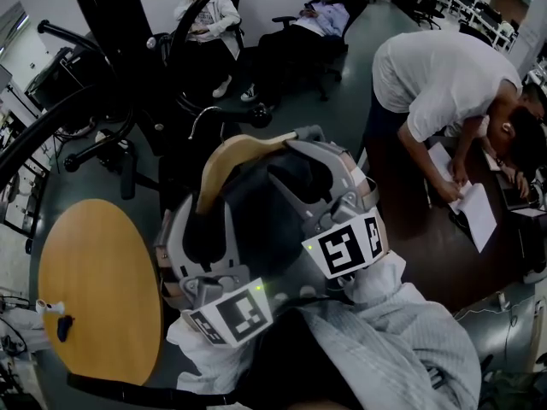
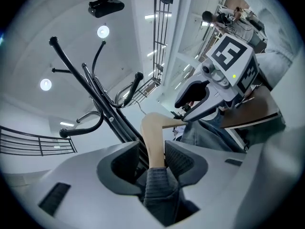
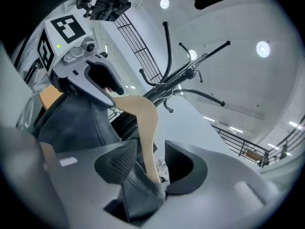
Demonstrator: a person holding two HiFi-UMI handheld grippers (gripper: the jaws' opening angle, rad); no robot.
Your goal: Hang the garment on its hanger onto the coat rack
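Both grippers are at the light curved wooden hanger (image 1: 232, 155), one per shoulder, with the dark denim-looking garment (image 1: 256, 216) draped on it. The left gripper (image 2: 153, 157) has its jaws apart and the hanger arm stands between the pads, not squeezed. The right gripper (image 3: 151, 162) is the same, with a clear gap on one side. The hanger is right beside the black metal coat rack (image 1: 115, 32), and I can't tell if its hook is on a peg

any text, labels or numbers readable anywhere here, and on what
No text can be read.
The marker cubes bear only black-and-white square patterns, no letters or numbers.
The papers are too small to read.
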